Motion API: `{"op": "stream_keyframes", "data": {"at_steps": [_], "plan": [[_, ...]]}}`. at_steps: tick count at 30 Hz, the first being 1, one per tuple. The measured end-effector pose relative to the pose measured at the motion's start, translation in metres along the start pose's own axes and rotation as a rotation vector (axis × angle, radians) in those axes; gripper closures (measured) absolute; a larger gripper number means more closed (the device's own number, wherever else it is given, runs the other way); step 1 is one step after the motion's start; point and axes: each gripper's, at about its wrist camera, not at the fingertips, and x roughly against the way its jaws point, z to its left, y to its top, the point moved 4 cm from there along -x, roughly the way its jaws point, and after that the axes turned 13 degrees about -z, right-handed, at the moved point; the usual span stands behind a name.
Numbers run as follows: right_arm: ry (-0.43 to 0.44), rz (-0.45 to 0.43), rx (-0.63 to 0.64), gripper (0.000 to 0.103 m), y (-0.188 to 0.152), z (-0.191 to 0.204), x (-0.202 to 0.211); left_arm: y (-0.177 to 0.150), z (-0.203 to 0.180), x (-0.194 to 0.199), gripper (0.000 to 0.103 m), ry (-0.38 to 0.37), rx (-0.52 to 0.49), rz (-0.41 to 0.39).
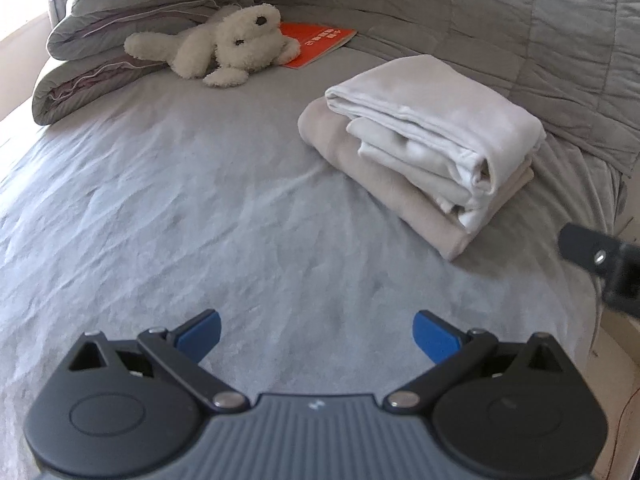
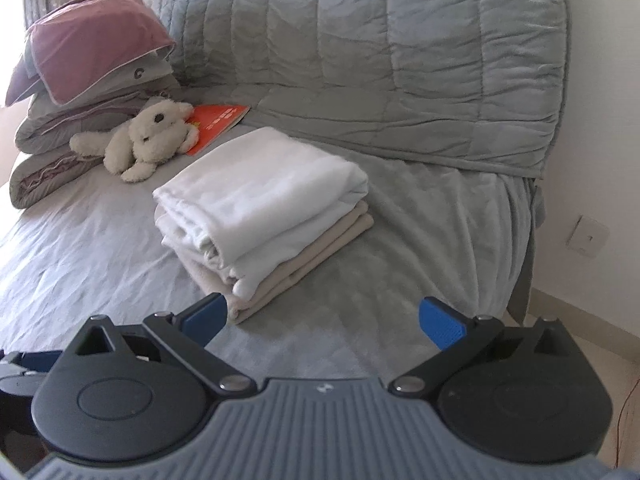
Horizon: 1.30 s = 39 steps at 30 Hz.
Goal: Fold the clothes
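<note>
The folded stack serves as the landmark here: a white garment [image 2: 260, 200] lies folded on top of a beige garment [image 2: 304, 268], and the pair rests on the grey bedsheet [image 1: 160, 200] in front of a quilted grey cover [image 2: 380, 60]. Both grippers hang clear of the stack with nothing in them: the left gripper [image 1: 318, 334] has its blue-padded fingers spread wide over bare sheet on the near left of the stack, and the right gripper [image 2: 322, 320] is likewise released and splayed just in front of the stack's near corner. Judging by how things lie, the folding looks done or nearly so, and the risks come from any further touch. The right gripper's left pad [image 2: 210, 314] sits very near the beige corner; a forward nudge could catch that edge and drag the lower layer out, skewing the pile. The white garment's near end shows loose, rolled layers rather than a crisp crease, so a pinch there would likely grab only some plies and unroll the fold. Beyond the stack to the far left lie a plush toy [image 1: 228, 46], an orange booklet [image 1: 320, 42] and piled bedding [image 2: 80, 80], well apart and unlikely to interfere.
</note>
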Motion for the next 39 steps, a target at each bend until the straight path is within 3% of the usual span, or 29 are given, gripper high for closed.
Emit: {"op": "stream_keyframes", "data": {"at_steps": [39], "plan": [[0.011,0.014,-0.015,0.0,0.0,-0.014,0.007,-0.006,-0.015,-0.001,0.001,-0.03,0.009,0.043]]}}
